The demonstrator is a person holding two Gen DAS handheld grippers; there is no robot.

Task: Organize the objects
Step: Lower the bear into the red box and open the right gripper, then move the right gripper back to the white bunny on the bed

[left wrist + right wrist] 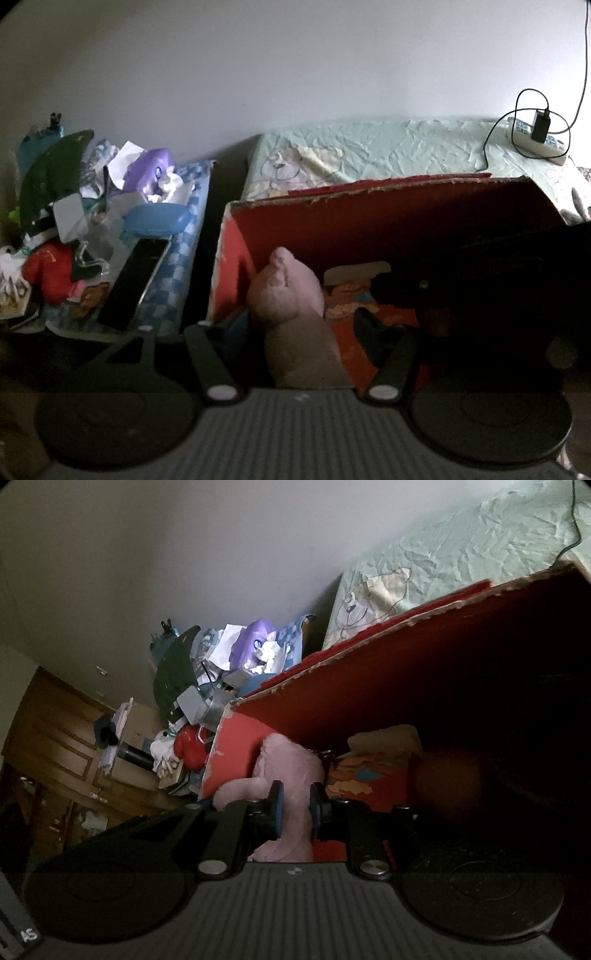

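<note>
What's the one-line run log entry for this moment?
right gripper: shut on pink plush toy | left gripper: open, astride the toy | toy: in red cardboard box | phase: placing

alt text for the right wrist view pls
The right gripper has its jaws closed on a pink plush toy inside a red cardboard box. A pile of clutter sits behind the box to the left, a pale green bedsheet to the right.
</note>
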